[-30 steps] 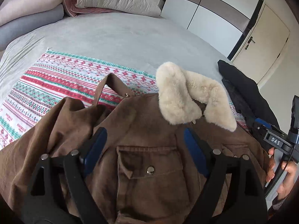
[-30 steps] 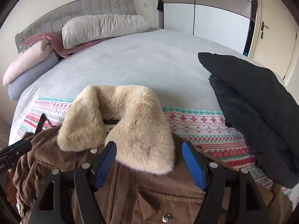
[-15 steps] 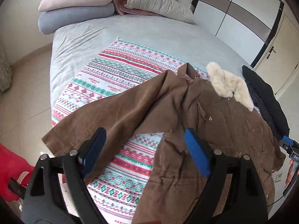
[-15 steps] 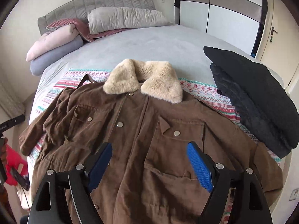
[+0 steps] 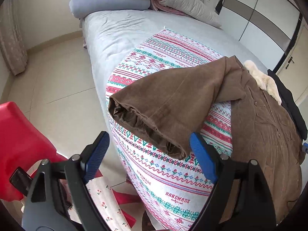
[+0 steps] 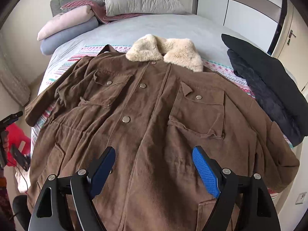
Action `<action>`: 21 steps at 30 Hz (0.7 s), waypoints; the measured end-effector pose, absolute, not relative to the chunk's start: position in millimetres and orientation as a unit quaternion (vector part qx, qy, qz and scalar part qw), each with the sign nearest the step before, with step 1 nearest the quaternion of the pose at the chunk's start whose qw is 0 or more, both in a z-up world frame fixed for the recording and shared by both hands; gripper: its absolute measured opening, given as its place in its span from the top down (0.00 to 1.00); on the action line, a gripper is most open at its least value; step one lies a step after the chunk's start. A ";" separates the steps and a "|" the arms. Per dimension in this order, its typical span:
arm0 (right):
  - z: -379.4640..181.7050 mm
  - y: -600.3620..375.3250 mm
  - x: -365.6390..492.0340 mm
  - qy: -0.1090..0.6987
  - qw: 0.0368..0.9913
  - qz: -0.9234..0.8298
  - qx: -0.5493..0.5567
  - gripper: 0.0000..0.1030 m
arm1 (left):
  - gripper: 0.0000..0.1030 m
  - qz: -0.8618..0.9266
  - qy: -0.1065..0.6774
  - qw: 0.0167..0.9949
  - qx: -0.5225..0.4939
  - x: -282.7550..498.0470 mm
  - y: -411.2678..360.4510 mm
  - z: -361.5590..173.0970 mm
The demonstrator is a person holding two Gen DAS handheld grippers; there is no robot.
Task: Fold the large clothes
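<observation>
A brown coat (image 6: 146, 100) with a cream fur collar (image 6: 163, 52) lies front up, snaps fastened, on a patterned blanket (image 5: 173, 173) over the bed. Its left sleeve (image 5: 173, 100) stretches out to the bed's edge, the cuff (image 5: 154, 132) gaping toward me. My left gripper (image 5: 149, 135) hovers open just short of that cuff, nothing between its blue pads. My right gripper (image 6: 154, 150) hangs open above the coat's lower front, below the two chest pockets, touching no cloth. The coat's right sleeve (image 6: 279, 154) drapes toward the bed's right edge.
Folded black garments (image 6: 269, 88) lie stacked at the coat's right. Pillows (image 6: 138, 3) and rolled covers sit at the headboard. A red plastic chair (image 5: 19, 134) stands on the tiled floor left of the bed. A wardrobe (image 6: 240, 9) and door fill the right wall.
The left gripper has swung from over the coat's chest out to the sleeve cuff at the bed's edge. The right gripper has drawn back from the collar to the lower front, its jaws a little wider.
</observation>
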State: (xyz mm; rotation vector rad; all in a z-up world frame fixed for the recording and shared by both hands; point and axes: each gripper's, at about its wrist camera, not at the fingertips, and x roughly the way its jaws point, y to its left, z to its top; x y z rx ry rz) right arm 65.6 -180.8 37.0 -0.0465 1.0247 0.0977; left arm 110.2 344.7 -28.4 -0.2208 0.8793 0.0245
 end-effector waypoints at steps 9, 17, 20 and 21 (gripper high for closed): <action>20.9 -167.2 70.7 0.519 0.853 0.040 -0.027 0.19 | 0.18 -0.111 0.381 0.918 0.020 100.9 292.6 -38.6; 15.4 -158.9 70.2 0.531 0.845 0.042 -0.035 0.19 | 0.88 -0.072 0.434 0.897 0.044 132.1 291.2 -52.8; 13.1 -158.1 69.9 0.536 0.842 0.039 -0.039 0.19 | 0.91 -0.051 0.405 0.913 -0.002 139.8 311.1 -21.8; 13.0 -158.5 69.9 0.537 0.842 0.038 -0.040 0.19 | 0.91 -0.042 0.392 0.919 -0.018 143.6 320.7 -8.3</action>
